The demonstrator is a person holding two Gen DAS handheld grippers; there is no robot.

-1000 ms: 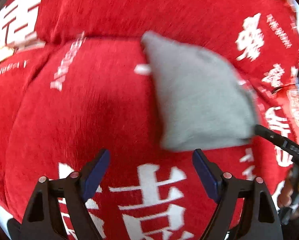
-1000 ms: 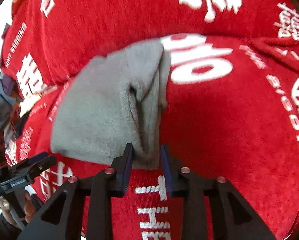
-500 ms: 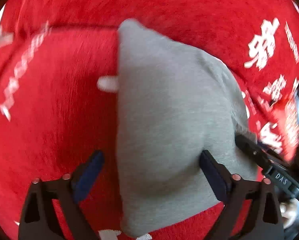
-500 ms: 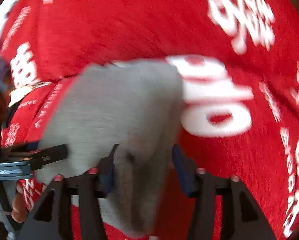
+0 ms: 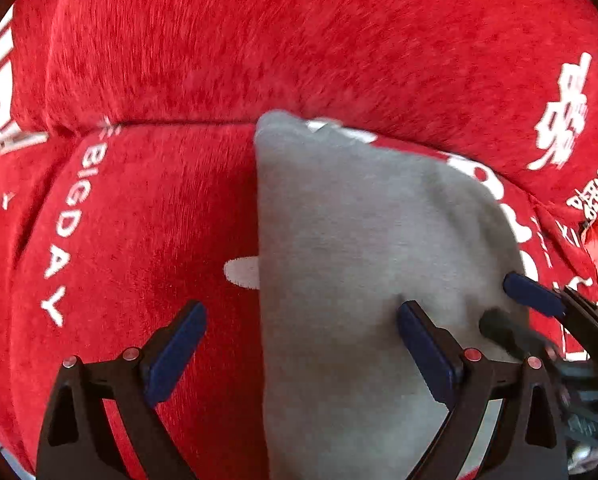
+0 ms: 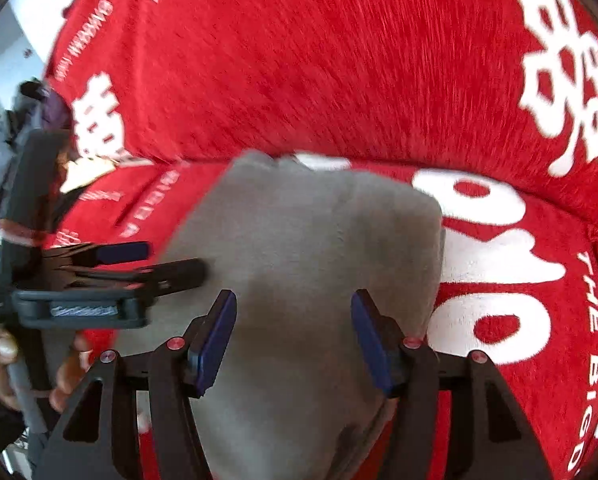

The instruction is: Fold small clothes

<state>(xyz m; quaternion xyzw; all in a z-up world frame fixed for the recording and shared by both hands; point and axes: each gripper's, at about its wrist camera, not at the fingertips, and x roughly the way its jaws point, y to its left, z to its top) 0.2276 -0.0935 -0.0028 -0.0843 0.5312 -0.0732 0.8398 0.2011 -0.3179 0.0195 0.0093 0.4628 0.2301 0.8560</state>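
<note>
A small grey garment [image 5: 363,264] lies folded on the red sofa seat, and it shows in the right wrist view [image 6: 307,264] too. My left gripper [image 5: 299,340] is open, its jaws wide apart over the garment's left edge and holding nothing. My right gripper [image 6: 295,336] is open above the garment's near part, with cloth showing between its blue pads [image 6: 215,336] but not pinched. The right gripper's fingers [image 5: 535,300] show at the garment's right edge in the left wrist view. The left gripper [image 6: 139,260] shows at the garment's left side in the right wrist view.
The sofa is covered in red plush with white lettering [image 5: 67,232]. Its backrest [image 5: 299,40] rises right behind the garment. A large white print [image 6: 495,248] lies on the seat to the garment's right. A dark bundle of things [image 6: 31,120] sits at the sofa's far left.
My right gripper has let go of the garment's fold and opened wide. The garment now lies flatter. My left gripper has moved in over the garment's left edge.
</note>
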